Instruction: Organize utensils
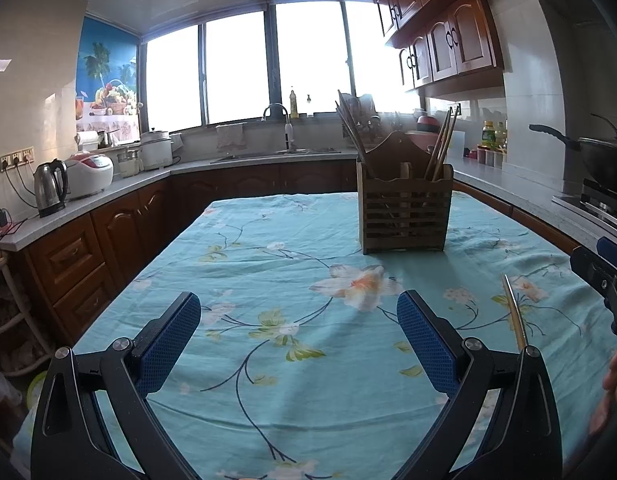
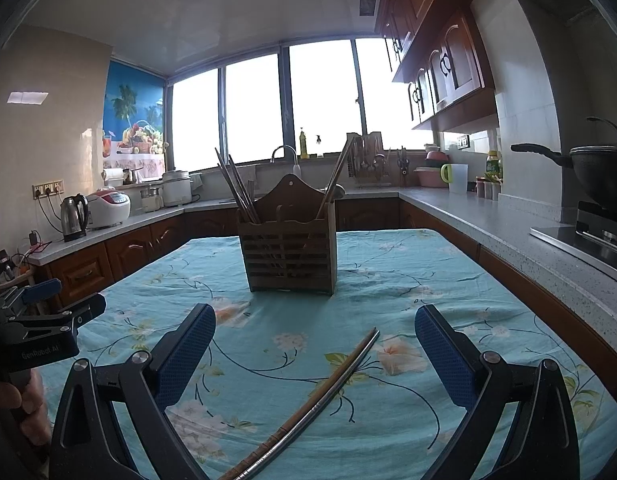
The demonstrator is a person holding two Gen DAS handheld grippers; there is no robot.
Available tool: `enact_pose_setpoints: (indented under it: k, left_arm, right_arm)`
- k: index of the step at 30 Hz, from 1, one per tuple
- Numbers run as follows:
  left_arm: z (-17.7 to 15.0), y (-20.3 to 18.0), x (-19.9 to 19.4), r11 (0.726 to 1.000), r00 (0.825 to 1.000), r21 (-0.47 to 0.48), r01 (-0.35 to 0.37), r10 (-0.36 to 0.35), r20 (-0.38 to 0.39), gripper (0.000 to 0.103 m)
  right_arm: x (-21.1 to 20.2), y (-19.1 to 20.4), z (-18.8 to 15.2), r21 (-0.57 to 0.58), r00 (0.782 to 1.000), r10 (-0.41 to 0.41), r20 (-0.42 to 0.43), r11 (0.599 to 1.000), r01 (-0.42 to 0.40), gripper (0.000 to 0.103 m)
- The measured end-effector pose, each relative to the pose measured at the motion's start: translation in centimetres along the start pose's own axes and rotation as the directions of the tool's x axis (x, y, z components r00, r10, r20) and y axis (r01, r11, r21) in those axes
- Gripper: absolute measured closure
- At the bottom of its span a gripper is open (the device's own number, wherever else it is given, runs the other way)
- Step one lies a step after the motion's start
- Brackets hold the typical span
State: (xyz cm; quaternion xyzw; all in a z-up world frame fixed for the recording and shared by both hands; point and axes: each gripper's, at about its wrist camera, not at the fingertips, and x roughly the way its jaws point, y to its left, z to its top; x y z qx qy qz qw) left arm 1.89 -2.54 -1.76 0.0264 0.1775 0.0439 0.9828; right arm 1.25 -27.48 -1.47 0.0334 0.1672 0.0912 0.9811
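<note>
Your left gripper (image 1: pixel 298 316) stands wide apart and empty above the floral tablecloth (image 1: pixel 268 264); the wooden utensil holder (image 1: pixel 404 208) sits ahead of it and to its right, with chopsticks (image 1: pixel 442 144) upright inside. Your right gripper (image 2: pixel 314 330) is likewise spread wide, holding nothing. Two chopsticks (image 2: pixel 324 400), one metal and one wooden, lie side by side on the cloth between its blue pads (image 2: pixel 186 354), running toward the holder straight ahead. Neither pad touches them. Your left gripper appears at the left edge of the right-wrist view.
</note>
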Motion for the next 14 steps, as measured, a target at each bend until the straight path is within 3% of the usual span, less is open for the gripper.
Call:
enact_pose_setpoints:
  k: [14]
  left_arm:
    - [0.27, -0.11, 0.42, 1.0, 1.0, -0.001, 0.024, -0.024, -0.008, 0.002]
  right_arm:
    - [0.1, 0.21, -0.04, 0.007, 1.0, -0.003, -0.015, 1.0, 0.003, 0.002]
